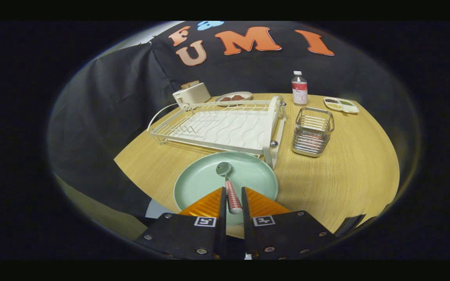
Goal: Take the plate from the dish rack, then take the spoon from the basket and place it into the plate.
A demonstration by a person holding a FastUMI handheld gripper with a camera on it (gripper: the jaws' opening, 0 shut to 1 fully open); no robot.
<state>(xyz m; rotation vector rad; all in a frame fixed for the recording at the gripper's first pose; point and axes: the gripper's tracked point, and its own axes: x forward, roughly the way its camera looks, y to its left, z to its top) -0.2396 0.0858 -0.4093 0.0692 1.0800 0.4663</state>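
A pale green plate (205, 183) lies on the wooden table just in front of the white dish rack (225, 127). A spoon (229, 187) with a red-and-white striped handle lies on the plate, its bowl pointing toward the rack. The handle's end sits slanted in the narrow gap between my fingers. My gripper (233, 189) hovers over the plate's near rim. Its fingers are slightly parted, with a sliver of space beside the handle. The wire basket (313, 132) stands to the right of the rack.
A white toaster (191, 95) and a plate of food (233, 98) stand behind the rack. Behind the basket are a bottle (299, 89) and a small divided tray (341, 104). Bare tabletop (350, 171) lies right of the plate.
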